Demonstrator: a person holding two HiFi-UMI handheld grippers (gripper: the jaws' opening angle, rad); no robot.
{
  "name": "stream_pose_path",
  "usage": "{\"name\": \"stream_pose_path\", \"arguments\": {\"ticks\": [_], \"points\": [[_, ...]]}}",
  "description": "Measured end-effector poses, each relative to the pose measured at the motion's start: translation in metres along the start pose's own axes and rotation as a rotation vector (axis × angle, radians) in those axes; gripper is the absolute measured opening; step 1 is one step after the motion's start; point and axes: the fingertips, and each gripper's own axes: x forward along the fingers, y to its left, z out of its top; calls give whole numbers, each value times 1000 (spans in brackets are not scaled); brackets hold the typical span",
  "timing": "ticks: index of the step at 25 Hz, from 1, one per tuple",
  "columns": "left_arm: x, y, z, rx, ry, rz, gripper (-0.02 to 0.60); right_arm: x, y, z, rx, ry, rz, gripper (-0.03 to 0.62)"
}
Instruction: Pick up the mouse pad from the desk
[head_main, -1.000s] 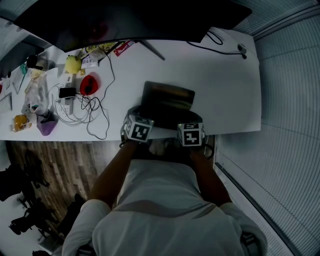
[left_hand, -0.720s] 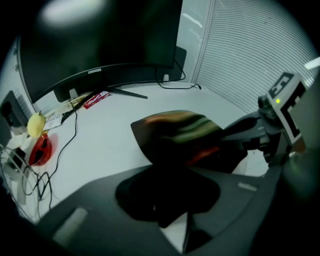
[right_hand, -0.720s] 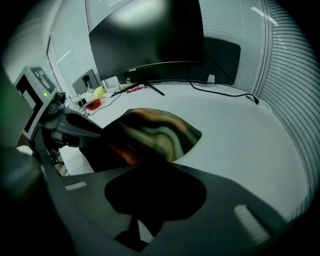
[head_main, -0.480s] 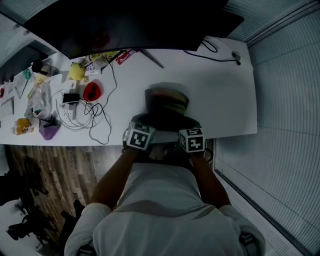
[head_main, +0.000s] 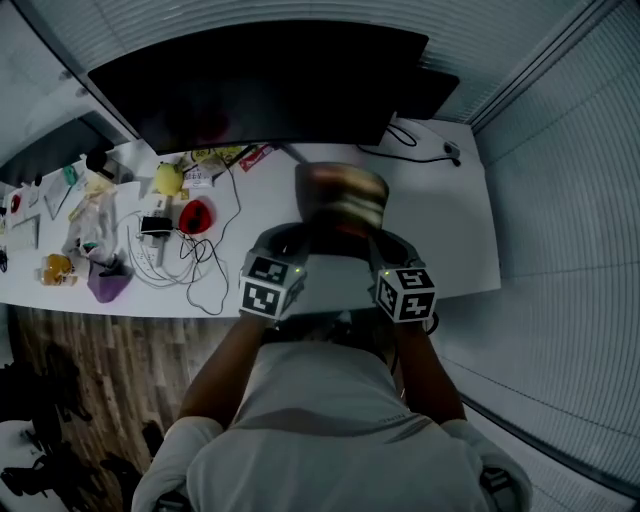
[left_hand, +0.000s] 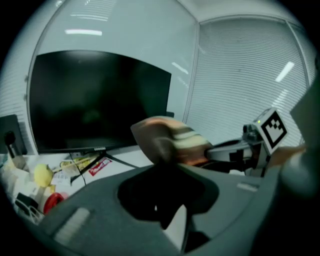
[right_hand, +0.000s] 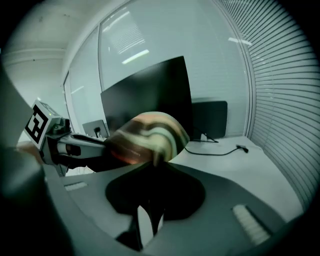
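White desk (head_main: 450, 240), glass walls and blinds around it. Both grippers are clamped on the mouse pad (head_main: 340, 200). The left gripper (head_main: 298, 236) pinches its near-left edge and the right gripper (head_main: 384, 240) its near-right edge. Both jaw sets have just been closing, with the pad between them and gripped.

Left gripper view: jaws meet on the pad's lower edge (left_hand: 170, 142), right gripper visible across it. Right gripper view: same, pad (right_hand: 150, 135) rising out of the jaws.

The pad is up off the desk, in the air between the two grippers, reaching away from the person toward the monitor (head_main: 260, 90). It's motion-blurred; the print looks like brown, cream and orange bands, not sure.

Left of the pad on the desk: red mouse (head_main: 196, 215), black cable tangle (head_main: 190, 265), yellow object (head_main: 168, 178), purple item (head_main: 108, 285) by the near edge. One more black cable (head_main: 420, 140) lies at the far right.
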Motion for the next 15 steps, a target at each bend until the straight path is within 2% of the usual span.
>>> {"name": "stream_pose_path", "arguments": {"ticks": [8, 15], "points": [[-65, -19, 105, 40, -259, 10, 67, -70, 19, 105, -41, -268, 14, 57], [-110, -40, 167, 113, -424, 15, 66, -125, 35, 169, -130, -454, 2, 54]]}}
